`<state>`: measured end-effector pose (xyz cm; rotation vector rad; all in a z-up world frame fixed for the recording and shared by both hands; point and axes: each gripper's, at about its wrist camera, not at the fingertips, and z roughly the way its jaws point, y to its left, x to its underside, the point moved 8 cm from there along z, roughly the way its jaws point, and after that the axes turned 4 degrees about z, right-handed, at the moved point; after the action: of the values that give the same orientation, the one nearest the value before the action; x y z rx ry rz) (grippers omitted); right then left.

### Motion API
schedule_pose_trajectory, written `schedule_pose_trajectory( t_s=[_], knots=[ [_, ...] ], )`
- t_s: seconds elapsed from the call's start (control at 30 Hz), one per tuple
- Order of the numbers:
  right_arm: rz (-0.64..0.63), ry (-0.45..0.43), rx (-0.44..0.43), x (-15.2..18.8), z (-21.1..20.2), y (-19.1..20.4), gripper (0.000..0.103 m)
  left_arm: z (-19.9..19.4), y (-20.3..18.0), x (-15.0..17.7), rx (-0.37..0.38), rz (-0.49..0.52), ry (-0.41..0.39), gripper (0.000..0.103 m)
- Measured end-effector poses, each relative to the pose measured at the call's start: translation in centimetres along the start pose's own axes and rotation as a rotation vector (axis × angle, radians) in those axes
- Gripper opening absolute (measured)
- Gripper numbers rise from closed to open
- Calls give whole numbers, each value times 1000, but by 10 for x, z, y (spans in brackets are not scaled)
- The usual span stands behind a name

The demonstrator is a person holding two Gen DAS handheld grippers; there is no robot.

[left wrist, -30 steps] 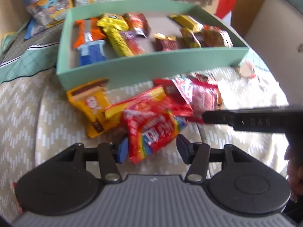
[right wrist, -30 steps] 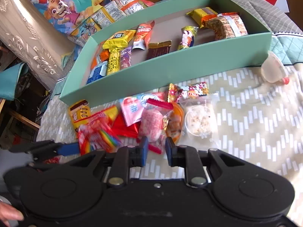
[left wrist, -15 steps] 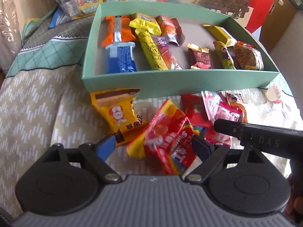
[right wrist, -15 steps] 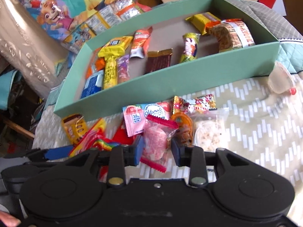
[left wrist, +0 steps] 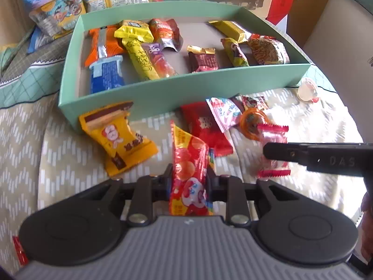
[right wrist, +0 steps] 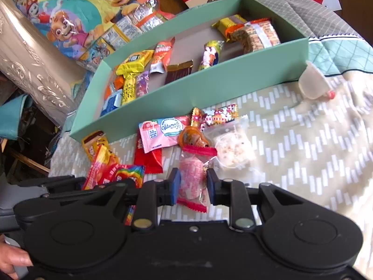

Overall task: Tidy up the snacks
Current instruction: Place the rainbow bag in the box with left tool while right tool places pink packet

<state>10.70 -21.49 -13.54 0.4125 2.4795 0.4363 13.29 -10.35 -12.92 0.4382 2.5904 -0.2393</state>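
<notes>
An open green box (left wrist: 186, 86) (right wrist: 209, 86) holds several wrapped snacks on a patterned cloth. Loose snacks lie in front of it. My left gripper (left wrist: 189, 175) has its jaws closing, pads pressed on both sides of a red rainbow candy bag (left wrist: 188, 163), which stands on edge between them. My right gripper (right wrist: 192, 182) is closing too, its blue pads against a pink candy packet (right wrist: 192, 175) with red crimped ends. In the left wrist view a finger of the right gripper (left wrist: 303, 154) lies across that packet (left wrist: 272, 137).
Beside the box front lie a yellow wafer packet (left wrist: 116, 137), a red packet (left wrist: 205, 128), a pink sachet (right wrist: 163, 130), an orange round sweet (right wrist: 193, 137) and a clear bag of white sweets (right wrist: 233, 149). A jelly cup (right wrist: 312, 86) sits right. A cartoon snack bag (right wrist: 81, 11) lies behind.
The left jaws spread wide around the red rainbow bag, then closed on it. The right jaws parted, took in the pink packet and narrowed onto it.
</notes>
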Motion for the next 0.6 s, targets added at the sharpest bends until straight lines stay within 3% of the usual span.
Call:
schedule_pose_trajectory(
  t_s=[0.23, 0.4, 0.6],
  knots=[
    [-18, -47, -37, -13, -22, 13, 24, -29, 3, -8, 22, -22, -40, 23],
    [-31, -97, -53, -41, -32, 21, 24, -48, -1, -42, 34, -7, -111, 23],
    [-34, -155, -53, -95, -31, 28, 24, -36, 0, -102, 17, 11, -154, 24]
  ],
)
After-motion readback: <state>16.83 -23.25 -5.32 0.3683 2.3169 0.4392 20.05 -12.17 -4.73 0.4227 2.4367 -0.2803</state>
